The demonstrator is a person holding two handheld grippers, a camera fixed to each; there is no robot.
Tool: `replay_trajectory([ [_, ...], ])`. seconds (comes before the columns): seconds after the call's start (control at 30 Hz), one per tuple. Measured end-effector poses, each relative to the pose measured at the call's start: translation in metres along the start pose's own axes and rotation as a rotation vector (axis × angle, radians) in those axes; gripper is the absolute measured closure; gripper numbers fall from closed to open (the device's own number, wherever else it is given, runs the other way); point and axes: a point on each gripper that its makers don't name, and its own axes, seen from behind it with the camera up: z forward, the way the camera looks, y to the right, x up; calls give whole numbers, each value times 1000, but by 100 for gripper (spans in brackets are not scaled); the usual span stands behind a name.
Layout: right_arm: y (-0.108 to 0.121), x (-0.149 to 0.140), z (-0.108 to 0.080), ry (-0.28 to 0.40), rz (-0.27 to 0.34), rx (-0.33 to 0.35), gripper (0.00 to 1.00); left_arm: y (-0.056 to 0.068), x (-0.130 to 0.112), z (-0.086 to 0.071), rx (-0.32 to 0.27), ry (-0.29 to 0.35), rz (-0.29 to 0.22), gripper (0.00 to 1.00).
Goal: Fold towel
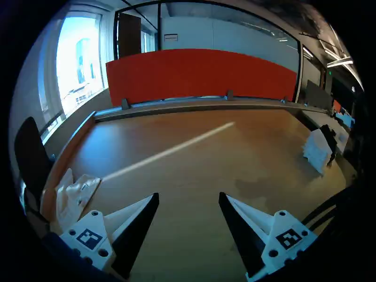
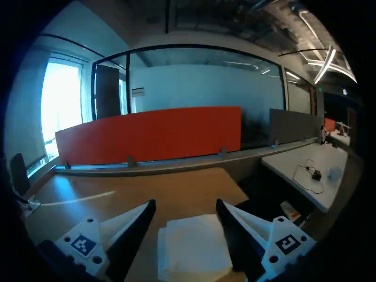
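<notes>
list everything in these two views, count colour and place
towel: one, white, folded, between the right tongs' fingers
table: one, brown wood, under both tongs
red divider: one, red, along the table's far edge
grey divider: one, grey, right of the red one
desk: one, white, right of the table
bag: one, whitish, crumpled at the table's left edge
chair: one, black, left of the table
left tongs: one, white and black, open
right tongs: one, white and black, open
</notes>
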Motion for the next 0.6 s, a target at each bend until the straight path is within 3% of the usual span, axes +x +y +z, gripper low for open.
replay_trajectory([
  [0.27,-8,7,-1,31,-19,3,1,-10,35,1,24,102,-22,6],
  [0.4,-9,13,-3,47,-27,0,1,-17,58,0,45,178,-11,6],
  [0.6,-20,22,-7,73,-40,7,1,-28,89,-4,72,288,-40,6],
])
